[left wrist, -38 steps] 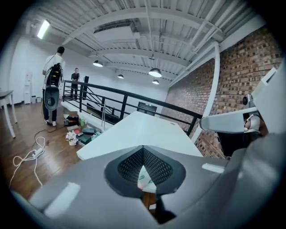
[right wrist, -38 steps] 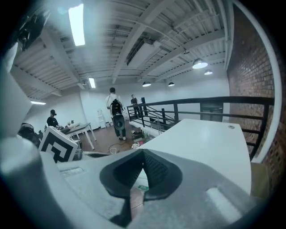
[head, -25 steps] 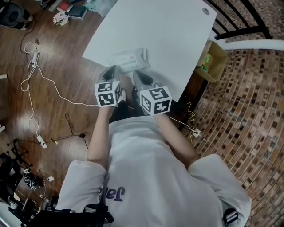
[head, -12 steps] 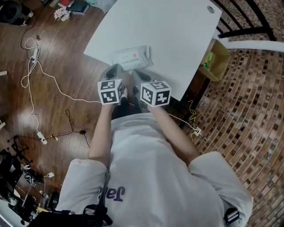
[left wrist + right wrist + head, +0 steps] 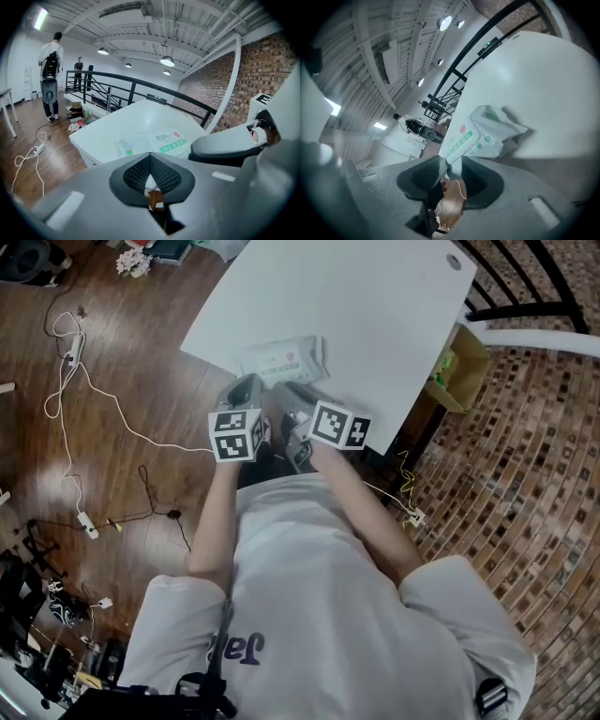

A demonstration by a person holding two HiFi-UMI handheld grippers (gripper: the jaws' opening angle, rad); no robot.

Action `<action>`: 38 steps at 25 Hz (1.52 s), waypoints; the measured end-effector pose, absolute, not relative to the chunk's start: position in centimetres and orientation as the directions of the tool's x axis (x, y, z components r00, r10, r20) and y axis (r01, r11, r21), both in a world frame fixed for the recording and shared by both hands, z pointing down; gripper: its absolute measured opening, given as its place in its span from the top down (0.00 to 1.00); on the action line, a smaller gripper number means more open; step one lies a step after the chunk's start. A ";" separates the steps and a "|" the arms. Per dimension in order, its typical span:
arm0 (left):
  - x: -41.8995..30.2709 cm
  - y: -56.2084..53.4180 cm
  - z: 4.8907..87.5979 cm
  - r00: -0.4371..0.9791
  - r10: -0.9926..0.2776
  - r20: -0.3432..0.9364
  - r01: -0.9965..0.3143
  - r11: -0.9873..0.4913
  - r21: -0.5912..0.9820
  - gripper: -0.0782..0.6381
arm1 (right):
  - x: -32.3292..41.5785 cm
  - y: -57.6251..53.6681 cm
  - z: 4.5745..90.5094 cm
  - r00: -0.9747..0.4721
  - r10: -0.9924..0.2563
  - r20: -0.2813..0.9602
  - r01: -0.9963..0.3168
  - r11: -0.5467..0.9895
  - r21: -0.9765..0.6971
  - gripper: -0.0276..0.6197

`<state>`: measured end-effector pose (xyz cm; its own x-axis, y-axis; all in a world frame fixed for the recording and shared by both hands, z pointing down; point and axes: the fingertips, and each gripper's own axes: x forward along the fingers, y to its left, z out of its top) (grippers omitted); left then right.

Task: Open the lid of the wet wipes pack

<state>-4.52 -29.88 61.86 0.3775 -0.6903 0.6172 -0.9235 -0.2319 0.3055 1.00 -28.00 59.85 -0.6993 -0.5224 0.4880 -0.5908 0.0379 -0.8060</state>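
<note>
The wet wipes pack (image 5: 281, 357) lies flat near the front edge of the white table (image 5: 375, 296), its printed label up. It also shows in the left gripper view (image 5: 161, 143) and the right gripper view (image 5: 480, 133). My left gripper (image 5: 247, 385) hovers just short of the pack's near left end, and its pads (image 5: 150, 157) meet, with nothing between them. My right gripper (image 5: 281, 392) is beside it, rolled onto its side, just off the pack's near edge. Its jaws (image 5: 453, 161) are opening with a bare gap between them and touch nothing.
A cardboard box (image 5: 457, 367) stands on the floor by the table's right side. A black railing (image 5: 511, 292) runs behind it over brick-patterned floor. White cables (image 5: 80, 381) trail over the wooden floor at left. Two people (image 5: 50, 56) stand far off.
My right gripper has rolled, so its marker cube now tilts to the right, and it has sunk a little. The left gripper has stayed in place.
</note>
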 end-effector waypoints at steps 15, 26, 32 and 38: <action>-4.5 -30.0 61.8 0.387 -0.688 0.614 -0.920 -0.242 0.309 0.87 | 0.3 -28.9 61.5 -0.699 -0.501 0.510 -0.561 -0.059 -0.826 0.79; -4.4 -30.0 61.8 0.404 -0.684 0.607 -0.912 -0.249 0.326 0.87 | 0.8 -29.2 61.3 -0.703 -0.512 0.494 -0.506 -0.128 -0.853 0.94; -4.6 -30.2 61.8 0.396 -0.684 0.613 -0.916 -0.247 0.316 0.87 | 0.1 -30.9 57.1 -0.738 -0.553 0.386 -0.477 0.024 -0.878 0.94; -4.1 -29.9 62.1 0.401 -0.670 0.624 -0.914 -0.250 0.319 0.87 | -0.3 -34.2 55.3 -0.733 -0.537 0.417 -0.553 0.114 -0.825 0.95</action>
<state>-4.15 -29.86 62.06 0.4014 -0.6704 0.6241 -0.9141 -0.2504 0.3190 -0.25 -34.18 55.30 -0.7333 -0.5369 0.4172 -0.5531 0.1142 -0.8253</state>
